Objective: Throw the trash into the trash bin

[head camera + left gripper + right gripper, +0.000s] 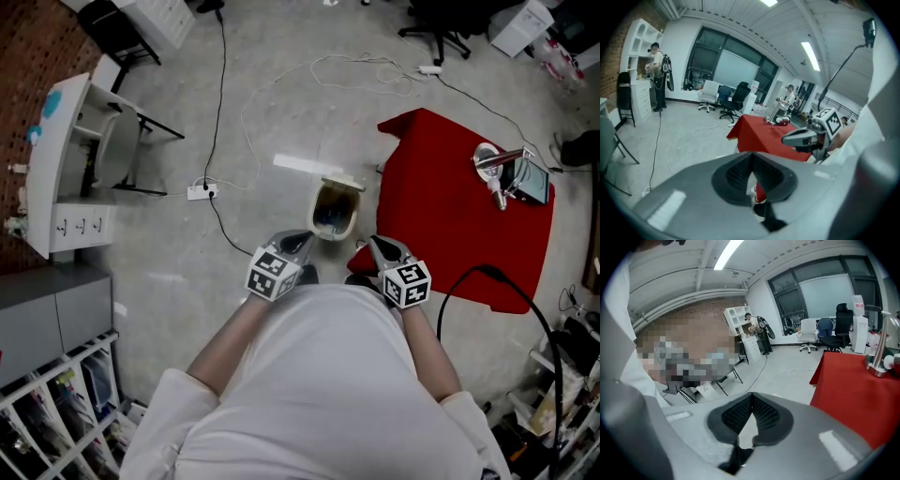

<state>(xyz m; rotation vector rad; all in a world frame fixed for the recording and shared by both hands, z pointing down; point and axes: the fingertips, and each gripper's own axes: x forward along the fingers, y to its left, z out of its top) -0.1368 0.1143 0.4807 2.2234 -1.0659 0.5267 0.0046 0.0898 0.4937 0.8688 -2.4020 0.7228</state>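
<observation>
The trash bin, cream with a dark inside, stands open on the grey floor just ahead of both grippers. My left gripper hangs to its near left, jaws shut and empty. On the bin's near right, my right gripper is also shut with nothing in it. In the left gripper view the left gripper shows its pads meeting, and the right gripper shows beside it. The right gripper has its pads together in its own view. I see no loose trash.
A red-covered table stands right of the bin, with a metal vessel and a tablet on it. A power strip and cables lie on the floor at left. A white desk and a folding chair are far left.
</observation>
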